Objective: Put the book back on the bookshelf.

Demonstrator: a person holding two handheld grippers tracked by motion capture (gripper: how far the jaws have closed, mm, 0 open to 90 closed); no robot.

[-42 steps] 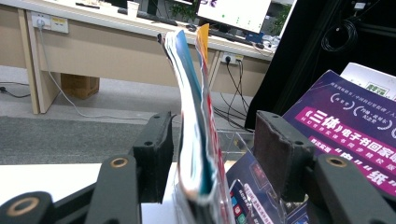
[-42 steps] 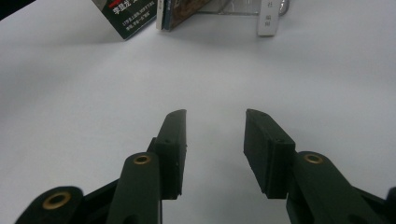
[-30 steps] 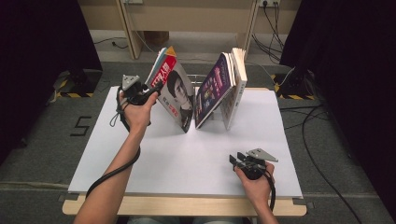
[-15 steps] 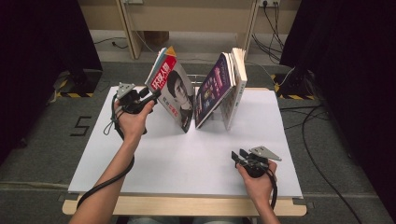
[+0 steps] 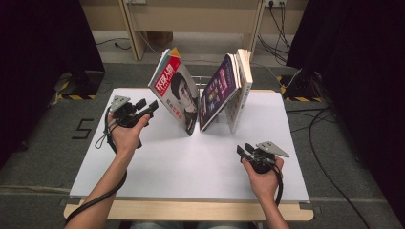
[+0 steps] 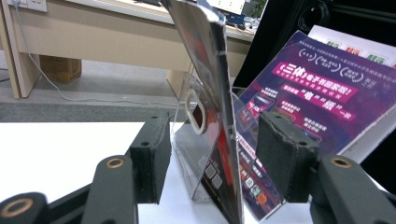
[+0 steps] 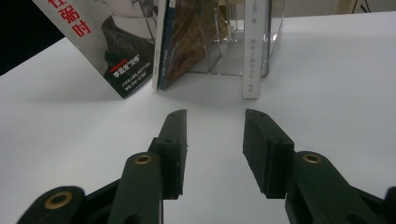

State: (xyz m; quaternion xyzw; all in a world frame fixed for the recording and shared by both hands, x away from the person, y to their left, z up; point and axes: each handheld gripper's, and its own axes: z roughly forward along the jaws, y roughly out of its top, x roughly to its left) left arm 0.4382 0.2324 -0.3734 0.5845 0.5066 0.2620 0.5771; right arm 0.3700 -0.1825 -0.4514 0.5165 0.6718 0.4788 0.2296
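The red magazine (image 5: 174, 95) stands near the far edge of the table (image 5: 157, 167), a little left of the middle, and leans against a clear stand (image 7: 243, 46). Its lower edge rests on the table and its top tips to the left and away from the person, so its long axis goes steeply upward, with the cover facing the left gripper (image 5: 143, 109).

This gripper is the nearer one: it is just beside the magazine's left side and points at it. In the left gripper view the jaws are wide open, one pad on each side of the magazine's edge (image 6: 215, 112), and they do not press it yet. I judge the next move is to close on this edge.

The right gripper (image 5: 246, 151) is well apart, near the right front of the table. It is about half open and holds nothing. A purple magazine (image 5: 217, 95) leans the other way, to the right.
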